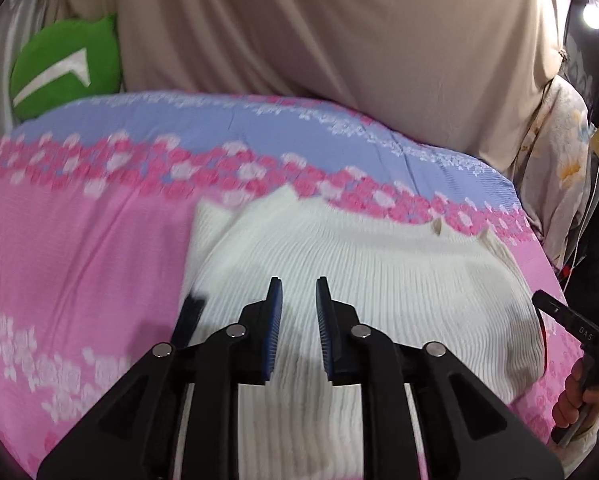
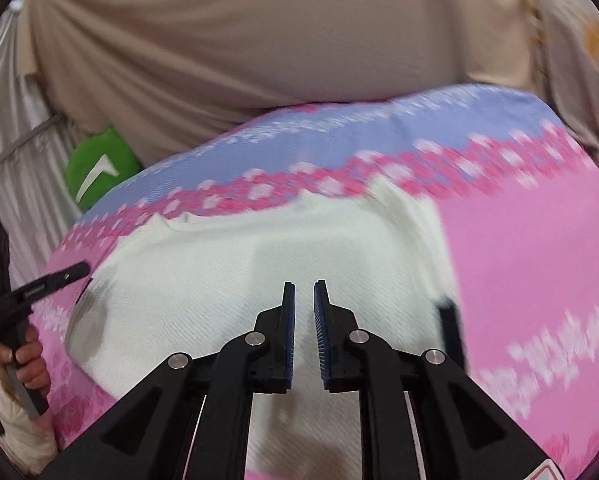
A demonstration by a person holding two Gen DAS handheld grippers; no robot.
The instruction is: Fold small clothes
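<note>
White ribbed knit garment [image 1: 339, 264] lying spread on the pink-and-blue floral bedsheet [image 1: 79, 248], seen from both wrist views. The left gripper [image 1: 298, 292] hovers over the garment's near portion; its jaws stand narrowly apart and hold nothing, cloth showing through the gap between the blue pads. The right gripper [image 2: 304, 294] sits likewise above the same garment, jaws at a still narrower gap — also empty.

Governing relation: the garment lies directly beneath and ahead of both pairs of jaws, its long axis running crosswise to them, left to right. In the left view the cloth spreads mostly to the right of the jaws, its left edge just beside them; in the right view it spreads mostly to the left, its right edge near the jaws. Each gripper is therefore the nearer one to its own side edge. Whether either touches the cloth cannot be told — the frames are motion-blurred.

A green cushion [image 1: 65, 64] and beige drape [image 1: 319, 28] lie well beyond the jaws.
</note>
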